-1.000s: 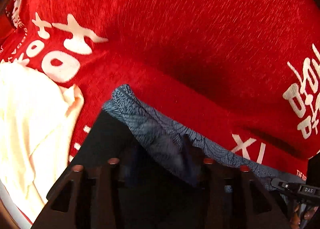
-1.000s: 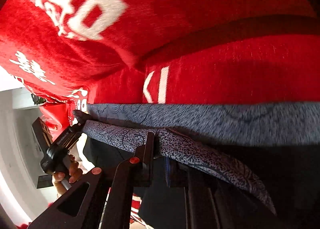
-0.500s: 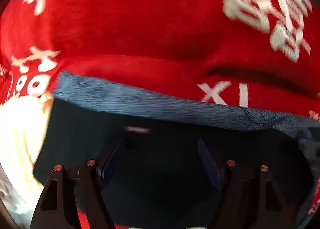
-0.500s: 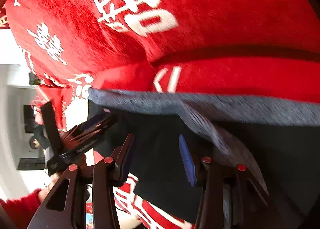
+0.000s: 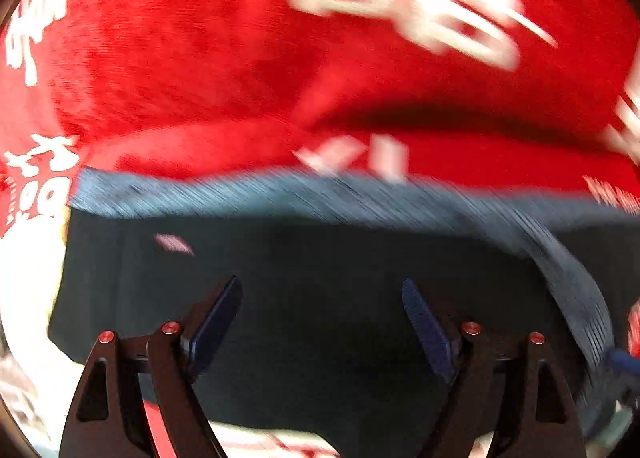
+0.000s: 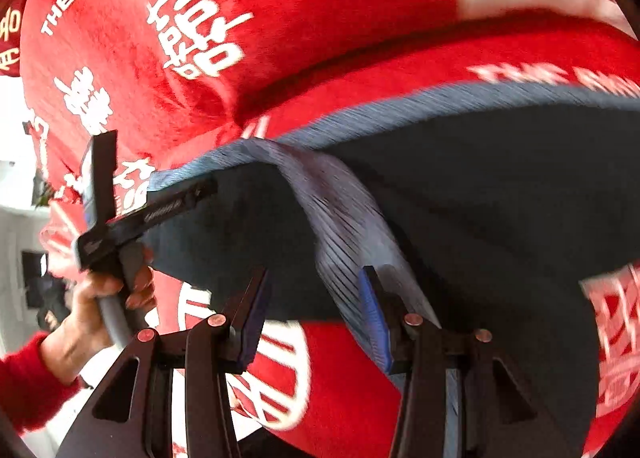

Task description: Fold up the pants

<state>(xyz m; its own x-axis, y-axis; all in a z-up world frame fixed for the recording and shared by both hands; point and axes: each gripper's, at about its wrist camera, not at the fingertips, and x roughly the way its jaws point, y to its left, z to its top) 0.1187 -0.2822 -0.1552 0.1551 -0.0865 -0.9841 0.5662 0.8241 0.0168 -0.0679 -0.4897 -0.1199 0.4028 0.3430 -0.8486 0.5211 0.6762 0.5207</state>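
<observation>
Dark navy pants (image 5: 320, 322) with a grey patterned waistband (image 5: 248, 196) lie flat on a red blanket with white lettering (image 5: 200, 58). My left gripper (image 5: 322, 310) is open and empty just above the dark fabric. In the right wrist view the pants (image 6: 500, 186) spread across the blanket, with a grey folded band (image 6: 344, 218) running toward my right gripper (image 6: 314, 306), which is open. The band lies against its right finger (image 6: 374, 318) but is not clamped. The left gripper (image 6: 120, 218) and the hand holding it show at the left.
The red blanket (image 6: 320, 18) covers the whole surface, with a raised fold behind the pants. A pale cream cloth (image 5: 28, 278) lies at the left edge of the left wrist view. A white room shows at the far left of the right wrist view.
Both grippers have opened and let go of the waistband. The pants have dropped flat on the blanket. Both grippers have pulled back from the fabric.
</observation>
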